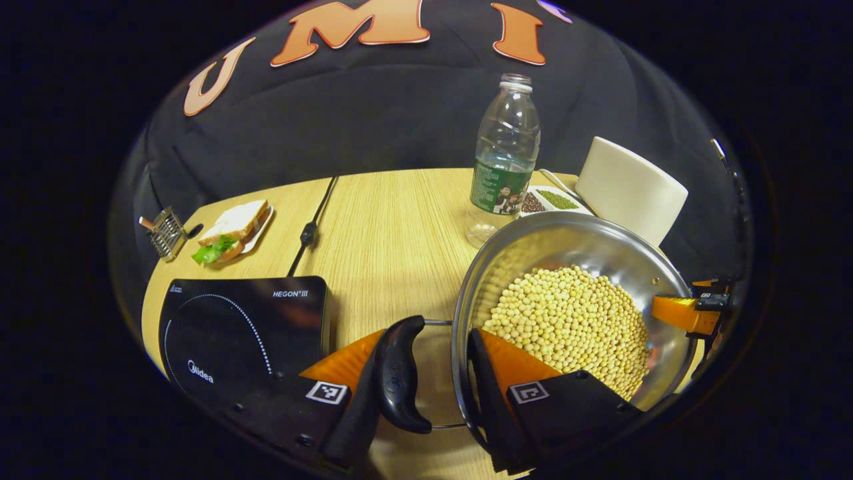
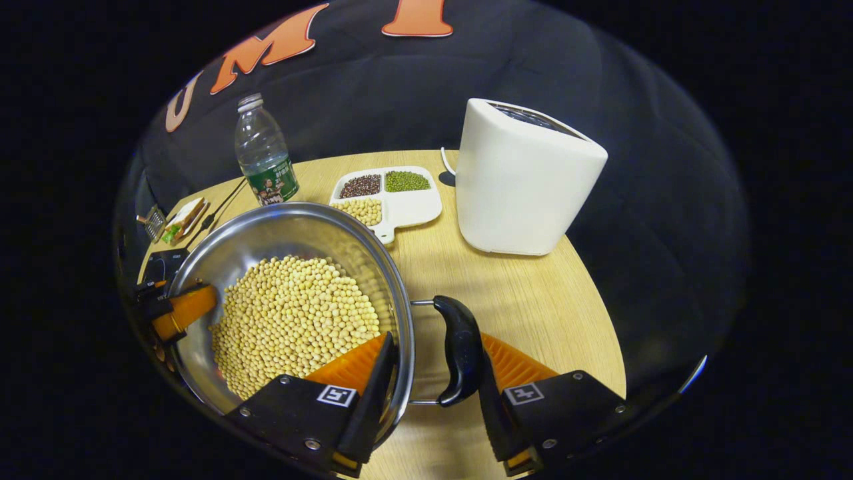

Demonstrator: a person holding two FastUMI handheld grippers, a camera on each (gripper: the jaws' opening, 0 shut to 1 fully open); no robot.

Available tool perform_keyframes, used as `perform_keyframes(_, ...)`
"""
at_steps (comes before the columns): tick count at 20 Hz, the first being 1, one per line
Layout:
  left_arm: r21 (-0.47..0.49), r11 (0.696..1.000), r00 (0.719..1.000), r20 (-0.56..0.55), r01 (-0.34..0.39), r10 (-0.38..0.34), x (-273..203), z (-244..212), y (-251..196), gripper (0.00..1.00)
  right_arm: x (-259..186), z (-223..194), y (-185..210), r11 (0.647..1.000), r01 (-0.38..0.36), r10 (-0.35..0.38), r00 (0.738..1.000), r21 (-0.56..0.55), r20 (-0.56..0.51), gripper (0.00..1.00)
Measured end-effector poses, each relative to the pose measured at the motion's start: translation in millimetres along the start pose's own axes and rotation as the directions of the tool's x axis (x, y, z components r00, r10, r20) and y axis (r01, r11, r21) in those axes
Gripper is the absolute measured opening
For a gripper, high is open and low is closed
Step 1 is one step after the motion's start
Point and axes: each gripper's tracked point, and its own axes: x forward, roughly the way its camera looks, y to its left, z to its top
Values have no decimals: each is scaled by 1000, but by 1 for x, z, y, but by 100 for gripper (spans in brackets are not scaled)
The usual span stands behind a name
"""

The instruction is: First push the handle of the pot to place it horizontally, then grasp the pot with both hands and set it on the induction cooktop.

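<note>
While both pot handles lie flat out to the sides, the pushing part of the task looks done. The pot [image 1: 566, 300] sits on the desk [image 1: 393, 227], just right of the induction cooktop [image 1: 240, 333], and is not on it yet. So the lift and the move to the left are still to do.

The left claw [image 1: 436, 380] is partly open. One finger is outside the left handle [image 1: 400, 373] and the other finger is inside the pot, past the rim. The fingers sit on both sides of the handle and rim, but it is hard to tell if they press yet. The right claw [image 2: 426, 373] is partly open in the same way, with one finger inside the pot and one just outside the right handle [image 2: 460, 350]. It looks close to a grip too, but the squeeze cannot be told.

The pot is shiny metal and holds a big heap of pale yellow beans [image 1: 573, 323]. At the far side of the desk, a white tray [image 2: 393, 200] has dark beans, green beans and yellow beans in its parts. A clear bottle [image 1: 504, 160] stands near the tray and looks nearly empty. A white toaster [image 2: 523, 177] stands to the right. A sandwich [image 1: 233, 230] lies at the far left.
</note>
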Motion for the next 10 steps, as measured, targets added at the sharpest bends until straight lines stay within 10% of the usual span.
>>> perform_keyframes(10, 12, 999, 995, 88, -40, 39, -32, 22, 20, 73, -55, 16, 17, 998, -28, 23, 997, 63, 73, 58)
